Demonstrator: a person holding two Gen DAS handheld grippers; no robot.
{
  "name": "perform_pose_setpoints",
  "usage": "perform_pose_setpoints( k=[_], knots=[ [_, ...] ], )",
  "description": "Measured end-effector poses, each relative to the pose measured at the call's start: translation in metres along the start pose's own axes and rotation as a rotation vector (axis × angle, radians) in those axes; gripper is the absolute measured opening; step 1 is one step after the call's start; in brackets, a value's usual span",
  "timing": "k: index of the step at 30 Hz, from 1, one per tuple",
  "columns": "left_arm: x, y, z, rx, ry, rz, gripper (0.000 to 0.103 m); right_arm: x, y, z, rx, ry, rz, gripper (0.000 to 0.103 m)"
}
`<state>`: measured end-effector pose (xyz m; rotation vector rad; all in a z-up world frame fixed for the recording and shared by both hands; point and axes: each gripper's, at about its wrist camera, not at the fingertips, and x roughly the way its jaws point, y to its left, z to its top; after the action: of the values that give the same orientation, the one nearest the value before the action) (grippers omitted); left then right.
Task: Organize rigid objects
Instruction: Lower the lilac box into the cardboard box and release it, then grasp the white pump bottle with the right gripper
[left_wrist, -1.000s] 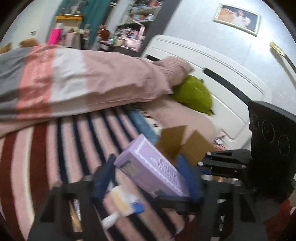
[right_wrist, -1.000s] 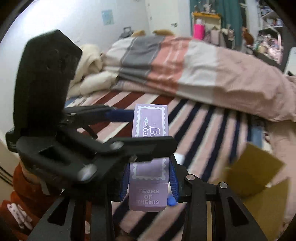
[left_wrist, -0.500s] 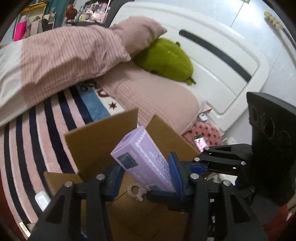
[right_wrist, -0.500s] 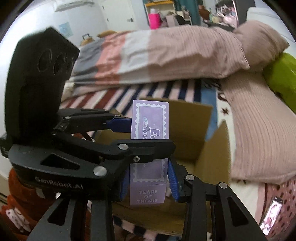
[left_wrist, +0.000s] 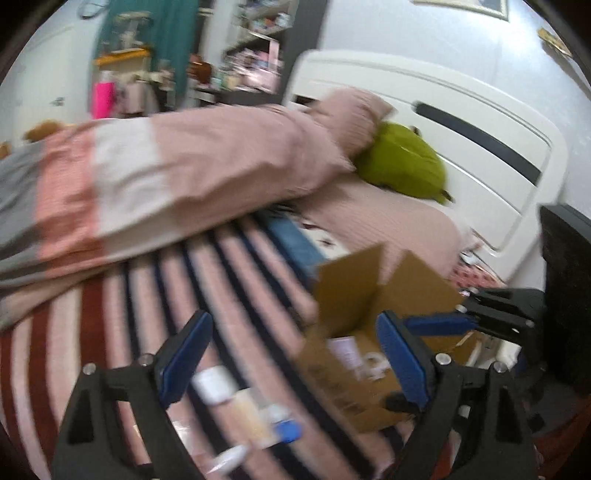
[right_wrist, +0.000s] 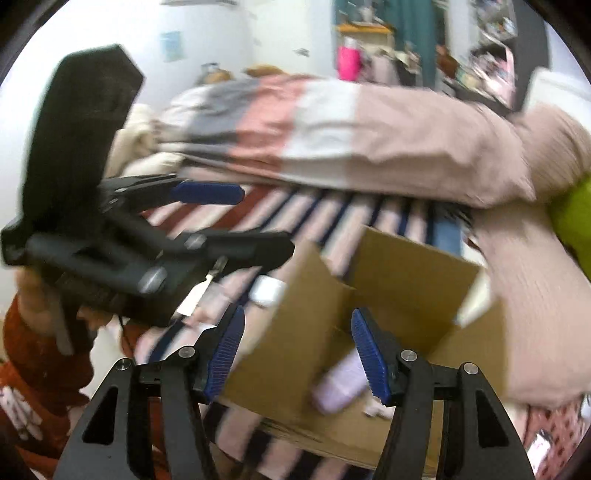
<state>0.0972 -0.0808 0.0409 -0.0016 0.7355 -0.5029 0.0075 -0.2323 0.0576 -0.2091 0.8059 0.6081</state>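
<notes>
An open cardboard box (right_wrist: 310, 314) stands on the striped bedspread and also shows in the left wrist view (left_wrist: 354, 291). The purple box (right_wrist: 341, 384) lies inside it, partly visible in the left wrist view (left_wrist: 345, 349). My right gripper (right_wrist: 297, 354) is open and empty above the box's near side. My left gripper (left_wrist: 291, 360) is open and empty, over the box's left edge; it also shows in the right wrist view (right_wrist: 229, 221). Small items lie on the bedspread by the box: a white case (left_wrist: 214, 384), a blue-capped tube (left_wrist: 273, 424) and a white stick (left_wrist: 229, 456).
A pink, white and grey duvet (left_wrist: 147, 177) lies across the bed. A green plush (left_wrist: 402, 166) and pink pillows (right_wrist: 528, 295) lie by the white headboard (left_wrist: 480, 129). A phone (right_wrist: 541, 441) lies at the bed's lower right. Shelves stand at the back.
Both grippers opened and let go of the purple box, which now lies inside the cardboard box. Both grippers drew back from the box; the views are motion-blurred.
</notes>
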Motion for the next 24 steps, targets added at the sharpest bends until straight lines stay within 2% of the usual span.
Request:
perform_pose_setpoints(
  k=[6, 9, 12, 13, 14, 16, 18, 20, 24],
  knots=[
    [-0.039, 0.071, -0.048, -0.057, -0.029, 0.178, 0.091, 0.055, 0.071, 0.000, -0.098, 0.079, 0.142, 0.057],
    [-0.044, 0.100, -0.086, -0.094, -0.012, 0.208, 0.091, 0.098, 0.089, -0.017, -0.091, 0.163, 0.193, 0.057],
    [-0.041, 0.117, -0.116, -0.132, 0.007, 0.207, 0.091, 0.149, 0.088, -0.046, 0.011, 0.240, 0.203, 0.057],
    [-0.039, 0.121, -0.125, -0.143, 0.014, 0.200, 0.091, 0.161, 0.086, -0.054, 0.032, 0.251, 0.183, 0.057],
    [-0.037, 0.127, -0.138, -0.158, 0.023, 0.193, 0.091, 0.175, 0.081, -0.063, 0.059, 0.248, 0.123, 0.057],
    [-0.033, 0.131, -0.152, -0.180, 0.038, 0.188, 0.091, 0.190, 0.076, -0.073, 0.098, 0.214, 0.045, 0.057],
    [-0.029, 0.134, -0.161, -0.200, 0.051, 0.179, 0.091, 0.200, 0.072, -0.078, 0.125, 0.199, 0.018, 0.058],
    [-0.027, 0.137, -0.169, -0.216, 0.059, 0.172, 0.091, 0.206, 0.071, -0.080, 0.144, 0.191, 0.031, 0.060],
    [-0.023, 0.135, -0.173, -0.228, 0.066, 0.163, 0.091, 0.211, 0.077, -0.075, 0.101, 0.178, 0.000, 0.059]
  ],
)
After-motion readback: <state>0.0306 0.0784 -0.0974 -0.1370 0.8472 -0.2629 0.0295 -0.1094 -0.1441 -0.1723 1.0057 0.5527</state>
